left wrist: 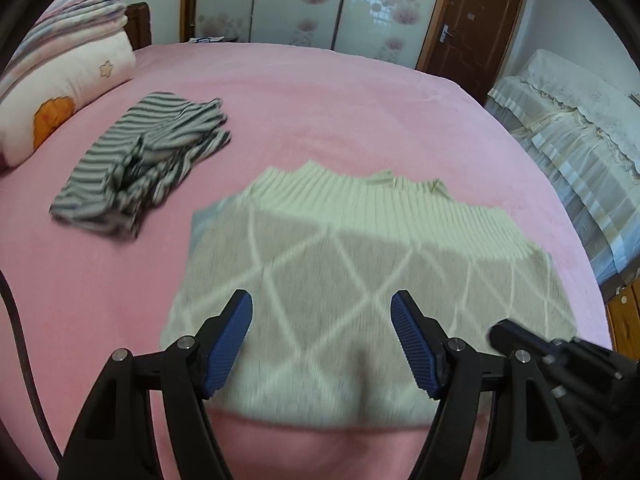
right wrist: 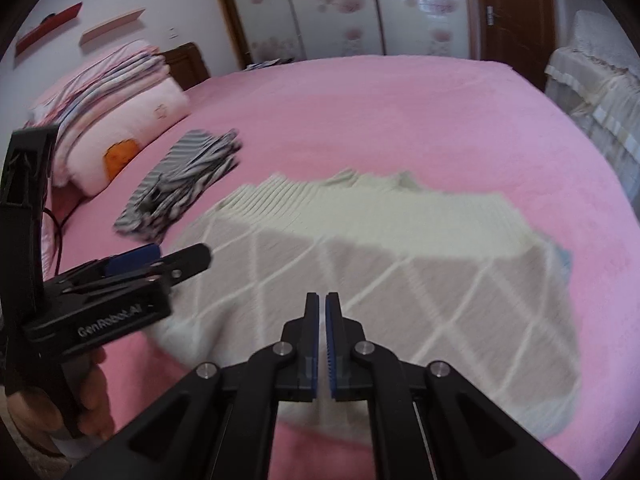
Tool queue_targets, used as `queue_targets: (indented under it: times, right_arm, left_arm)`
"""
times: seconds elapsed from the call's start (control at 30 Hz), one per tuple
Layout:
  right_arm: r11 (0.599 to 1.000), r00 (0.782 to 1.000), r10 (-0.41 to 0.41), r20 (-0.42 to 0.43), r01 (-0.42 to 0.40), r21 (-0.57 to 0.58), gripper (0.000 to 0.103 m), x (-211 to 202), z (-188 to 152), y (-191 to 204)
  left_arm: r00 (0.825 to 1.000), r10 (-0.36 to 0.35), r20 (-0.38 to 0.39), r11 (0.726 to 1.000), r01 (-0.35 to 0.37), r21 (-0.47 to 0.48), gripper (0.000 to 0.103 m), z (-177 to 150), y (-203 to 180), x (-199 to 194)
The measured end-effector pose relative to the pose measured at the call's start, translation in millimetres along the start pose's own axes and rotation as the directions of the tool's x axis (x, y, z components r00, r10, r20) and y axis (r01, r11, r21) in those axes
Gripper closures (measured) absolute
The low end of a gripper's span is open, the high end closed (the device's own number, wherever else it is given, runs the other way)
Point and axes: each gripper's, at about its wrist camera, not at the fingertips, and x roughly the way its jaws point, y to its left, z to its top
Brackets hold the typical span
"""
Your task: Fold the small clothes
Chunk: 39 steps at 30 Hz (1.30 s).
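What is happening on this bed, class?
A person is folding small clothes on a pink bed with a gripper in each hand. A cream sweater with a diamond pattern lies spread flat in front. The left gripper hangs over it with jaws open and nothing between them. The right gripper has its jaws shut; whether they pinch cloth is unclear. A striped garment lies bunched to the left, near the pillows.
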Motion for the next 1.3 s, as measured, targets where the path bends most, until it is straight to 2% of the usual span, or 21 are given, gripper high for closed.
queue_targets:
  times: [0.1,0.17,0.23,0.33,0.47,0.53,0.6,0.77,0.9,1.1,1.3]
  right_arm:
    - [0.998,0.998,-0.054,-0.032,0.053,-0.024,0.100,15,-28,-1]
    - [0.996,0.995,-0.087,-0.044,0.087,-0.009,0.100,20,-37,-23]
    - [0.993,0.992,-0.116,-0.042,0.117,0.026,0.103,13,-43,-46]
    - [0.976,0.977,-0.213,-0.029,0.214,0.049,0.103,0,-45,-80]
    - [0.935,0.944,-0.329,-0.033,0.330,0.130,0.103,-17,-51,-134]
    - [0.930,0.949,-0.314,-0.030,0.314,0.193,0.103,-23,-55,-154]
    - [0.920,0.945,-0.327,-0.025,0.325,0.219,0.103,-26,-57,-163]
    - [0.911,0.936,-0.351,-0.026,0.348,0.222,0.103,-18,-61,-166]
    - [0.907,0.940,-0.339,-0.040,0.338,0.251,0.103,-7,-65,-170]
    - [0.904,0.931,-0.362,-0.053,0.365,0.223,0.103,-12,-62,-160]
    - [0.912,0.940,-0.340,-0.035,0.339,0.231,0.099,-33,-56,-140]
  left_arm:
    - [0.992,0.119,0.051,0.990,-0.122,0.073,0.033,-23,3,9]
    - [0.987,0.159,0.036,0.984,-0.161,0.078,0.033,-32,15,17]
    - [0.985,0.172,0.008,0.983,-0.173,0.057,0.033,-36,32,25]
    - [0.981,0.195,-0.005,0.981,-0.195,0.023,0.032,-37,53,28]
    - [0.990,0.131,-0.049,0.987,-0.135,-0.089,0.029,-38,82,33]
    - [0.991,0.128,-0.049,0.988,-0.132,-0.085,0.029,-40,84,35]
    - [0.990,0.138,-0.042,0.988,-0.141,-0.064,0.029,-41,81,36]
    - [0.990,0.124,-0.063,0.990,-0.128,-0.066,0.029,-41,84,43]
    - [0.990,0.118,-0.073,0.991,-0.122,-0.061,0.028,-41,85,47]
    - [0.989,0.114,-0.094,0.991,-0.120,-0.059,0.028,-36,82,43]
    - [0.992,0.101,-0.072,0.993,-0.105,-0.048,0.028,-24,72,9]
